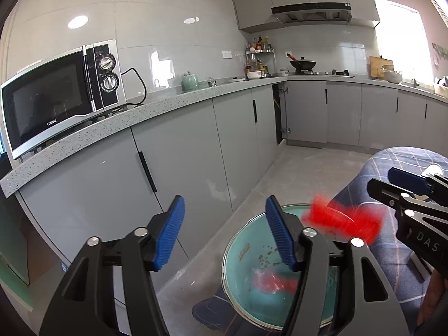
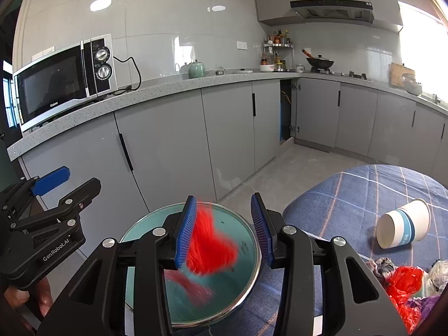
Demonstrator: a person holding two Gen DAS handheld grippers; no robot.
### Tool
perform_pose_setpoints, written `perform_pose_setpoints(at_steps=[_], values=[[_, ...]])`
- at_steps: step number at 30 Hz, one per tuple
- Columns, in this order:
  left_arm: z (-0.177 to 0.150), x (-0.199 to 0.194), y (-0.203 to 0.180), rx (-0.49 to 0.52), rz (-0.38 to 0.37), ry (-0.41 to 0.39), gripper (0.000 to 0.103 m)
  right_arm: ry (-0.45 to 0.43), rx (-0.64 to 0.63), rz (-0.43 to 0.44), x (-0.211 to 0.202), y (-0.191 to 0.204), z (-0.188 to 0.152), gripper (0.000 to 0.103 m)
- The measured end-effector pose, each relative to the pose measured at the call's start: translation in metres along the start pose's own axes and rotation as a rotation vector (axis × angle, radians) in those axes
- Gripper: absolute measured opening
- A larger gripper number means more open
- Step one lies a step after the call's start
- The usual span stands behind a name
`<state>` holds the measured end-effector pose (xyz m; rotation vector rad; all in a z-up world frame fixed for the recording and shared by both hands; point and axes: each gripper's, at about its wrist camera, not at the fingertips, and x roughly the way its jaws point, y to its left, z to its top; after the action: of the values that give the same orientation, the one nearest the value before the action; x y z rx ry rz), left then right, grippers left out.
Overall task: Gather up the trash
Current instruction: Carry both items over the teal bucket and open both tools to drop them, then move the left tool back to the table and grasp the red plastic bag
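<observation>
A round teal bin (image 1: 246, 254) (image 2: 243, 274) with a metal rim stands below both grippers. My left gripper (image 1: 224, 204) (image 2: 82, 176) hangs open above its left side, with nothing between the blue pads. My right gripper (image 2: 223, 198) (image 1: 380, 177) is over the bin with its jaws apart. A red wrapper (image 2: 210, 243) (image 1: 341, 221), smeared by motion, lies against the left pad and clear of the right one. A second red blur (image 1: 271, 281) (image 2: 190, 285) shows lower inside the bin. A white and blue paper cup (image 2: 403, 224) lies on its side on the cloth.
A blue plaid cloth (image 2: 350, 196) covers the surface right of the bin, with a heap of red and clear bags (image 2: 406, 282) at its near right. Grey cabinets (image 2: 168, 145) under a speckled counter with a microwave (image 2: 64, 81) run along the left and back. Grey floor (image 2: 294, 162) lies between.
</observation>
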<state>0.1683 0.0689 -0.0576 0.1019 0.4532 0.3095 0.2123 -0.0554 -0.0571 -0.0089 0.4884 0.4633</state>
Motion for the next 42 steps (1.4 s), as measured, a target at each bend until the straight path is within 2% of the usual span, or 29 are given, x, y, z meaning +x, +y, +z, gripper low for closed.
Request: perform_pose_setpoints(at_steps=[14,23,32,42], values=[[-0.002,-0.006,-0.004,0.004,-0.005,-0.005,0.066,0.000,0.018,-0.025,-0.013,-0.009,-0.010,0.046],[-0.008,-0.012,-0.020,0.028,-0.035,0.002,0.068,-0.030,0.011,-0.067,-0.045,-0.022,-0.014,0.049],[-0.013,-0.024,-0.064,0.092,-0.142,0.004,0.069,-0.064,0.031,-0.188,-0.106,-0.061,-0.033,0.052],[-0.019,-0.050,-0.139,0.211,-0.290,-0.027,0.069,-0.094,0.107,-0.405,-0.185,-0.127,-0.068,0.056]])
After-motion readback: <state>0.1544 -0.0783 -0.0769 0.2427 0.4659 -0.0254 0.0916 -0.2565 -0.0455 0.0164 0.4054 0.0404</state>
